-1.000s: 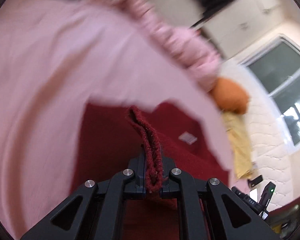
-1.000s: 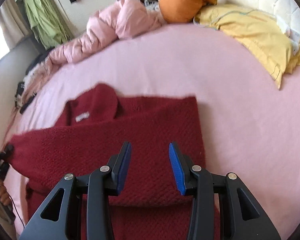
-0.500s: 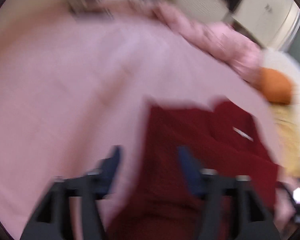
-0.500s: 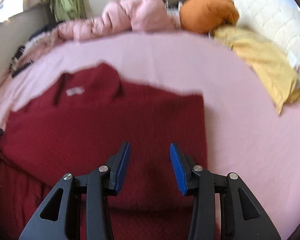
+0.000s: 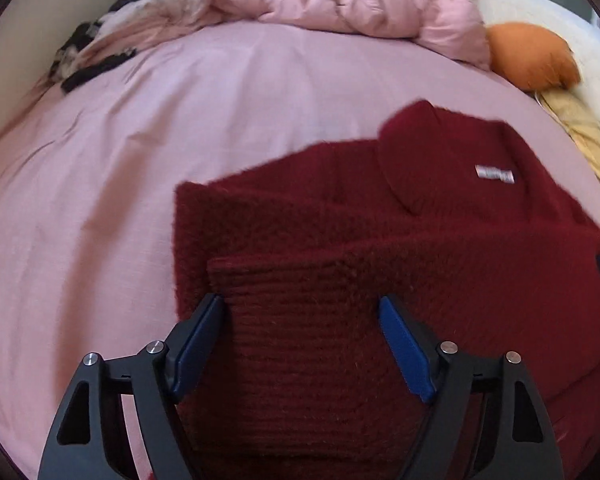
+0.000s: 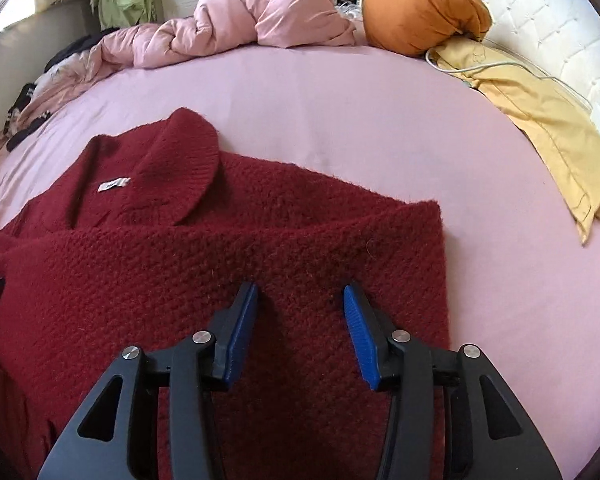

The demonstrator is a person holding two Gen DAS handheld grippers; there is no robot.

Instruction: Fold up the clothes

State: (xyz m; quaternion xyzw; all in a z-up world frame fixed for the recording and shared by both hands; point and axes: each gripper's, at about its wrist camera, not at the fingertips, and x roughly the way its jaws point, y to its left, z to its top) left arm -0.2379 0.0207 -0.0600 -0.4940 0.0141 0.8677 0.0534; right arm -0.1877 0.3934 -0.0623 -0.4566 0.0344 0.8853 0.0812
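A dark red knitted sweater (image 5: 380, 248) lies flat on the pink bed sheet (image 5: 140, 140), collar and white label (image 5: 494, 174) toward the far side. Both sleeves are folded across the body; a ribbed cuff (image 5: 284, 288) lies just in front of my left gripper (image 5: 302, 312), which is open and empty over it. In the right wrist view the sweater (image 6: 220, 260) fills the lower left, with its label (image 6: 114, 185) near the collar. My right gripper (image 6: 300, 300) is open and empty above the sweater's right part, near its folded edge.
A bunched pink duvet (image 6: 236, 20) lies along the far edge of the bed. An orange cushion (image 6: 424, 8) and a yellow pillow (image 6: 540, 120) with a white cable lie at the far right by the white headboard (image 6: 560, 32). Dark clothes (image 5: 96, 68) lie at the far left.
My left gripper let go of the red sleeve it was pinching, opened wide, and now hovers over the laid-down cuff. The right gripper stayed open and shifted slightly over the sweater.
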